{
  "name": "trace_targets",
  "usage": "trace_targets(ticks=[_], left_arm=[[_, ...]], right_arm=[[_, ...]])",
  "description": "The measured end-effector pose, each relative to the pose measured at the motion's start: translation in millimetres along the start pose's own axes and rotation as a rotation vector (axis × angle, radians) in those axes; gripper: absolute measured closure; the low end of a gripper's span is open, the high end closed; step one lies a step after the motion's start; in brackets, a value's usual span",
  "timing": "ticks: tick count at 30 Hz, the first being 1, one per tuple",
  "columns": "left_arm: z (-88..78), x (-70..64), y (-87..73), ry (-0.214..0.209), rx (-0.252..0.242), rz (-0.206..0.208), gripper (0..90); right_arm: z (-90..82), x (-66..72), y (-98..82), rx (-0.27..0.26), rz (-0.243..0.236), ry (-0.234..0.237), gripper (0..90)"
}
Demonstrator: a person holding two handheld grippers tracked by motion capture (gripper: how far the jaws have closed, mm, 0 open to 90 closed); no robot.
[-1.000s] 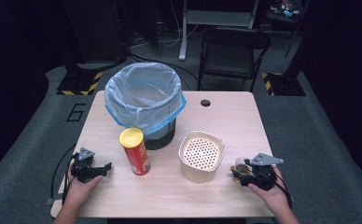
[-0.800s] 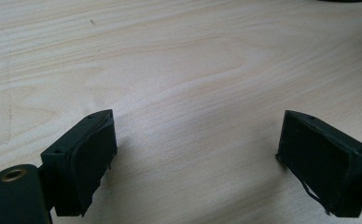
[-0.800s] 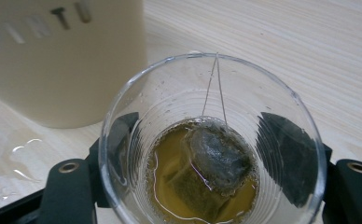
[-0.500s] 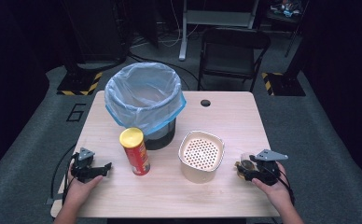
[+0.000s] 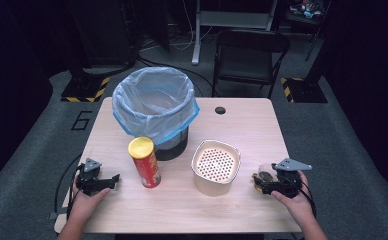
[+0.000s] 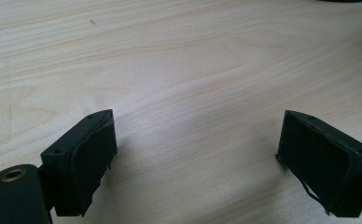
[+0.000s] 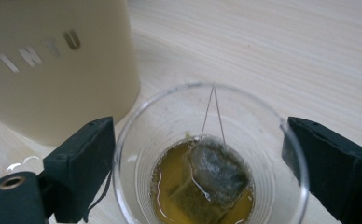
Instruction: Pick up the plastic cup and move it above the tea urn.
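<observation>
Comparing with a second back: table (image 5: pixel 242 210) layout unchanged — lined bin (image 5: pixel 154 107), red crisp tube (image 5: pixel 144 162) and cream perforated container (image 5: pixel 215 167) all in the same spots. Left gripper (image 5: pixel 113 178) unmoved at the near left edge, jaws spread wide over bare wood in the left gripper view (image 6: pixel 195 154), nothing between them.

Right gripper (image 5: pixel 258 183) shifted slightly along the near right edge, now just beside the cream container's right side. Jaws have just been opening; in the right gripper view (image 7: pixel 198 163) they stand spread, one at either side of a clear plastic cup (image 7: pixel 210 158), the left pad right at the cup wall, the right pad at the rim; contact hard to judge, no visible squeeze on the wall.

Cup standing upright on the table, mouth up, long axis vertical, near the foot of the cream container (image 7: pixel 58 65) with lettering on its side. Seen in the high view as a small clear shape (image 5: pixel 263 173) between container and right hand (image 5: pixel 294 197).

Inside the cup: shallow amber liquid, a wet tea bag (image 7: pixel 212 175) lying at the bottom, its string (image 7: pixel 214 109) running up to the far rim.
</observation>
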State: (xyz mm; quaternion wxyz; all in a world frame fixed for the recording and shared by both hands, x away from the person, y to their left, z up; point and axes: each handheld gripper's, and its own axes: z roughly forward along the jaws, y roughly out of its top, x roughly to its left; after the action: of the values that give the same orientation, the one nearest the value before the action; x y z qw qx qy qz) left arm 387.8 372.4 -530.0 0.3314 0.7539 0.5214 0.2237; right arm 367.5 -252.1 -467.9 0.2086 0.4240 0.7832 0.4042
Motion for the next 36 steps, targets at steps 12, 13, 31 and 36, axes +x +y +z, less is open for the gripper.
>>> trace_targets(ticks=[12,13,31,36], left_arm=[[1.2,-0.6,-0.3,0.005,-0.013,-0.004,11.6],[1.3,-0.9,-0.4,0.001,-0.013,-0.010,11.5],[1.7,-1.1,-0.5,0.003,-0.020,-0.004,11.5],[1.1,-1.0,-0.3,0.000,-0.011,-0.001,11.5]], right_arm=[[-16.7,11.6,45.2,-0.028,-0.024,0.040,30.7],[-14.1,14.3,51.5,-0.021,-0.022,0.053,34.6],[44.9,38.7,91.4,0.075,-0.063,0.166,55.6],[35.8,45.6,81.8,0.063,-0.064,0.175,54.7]])
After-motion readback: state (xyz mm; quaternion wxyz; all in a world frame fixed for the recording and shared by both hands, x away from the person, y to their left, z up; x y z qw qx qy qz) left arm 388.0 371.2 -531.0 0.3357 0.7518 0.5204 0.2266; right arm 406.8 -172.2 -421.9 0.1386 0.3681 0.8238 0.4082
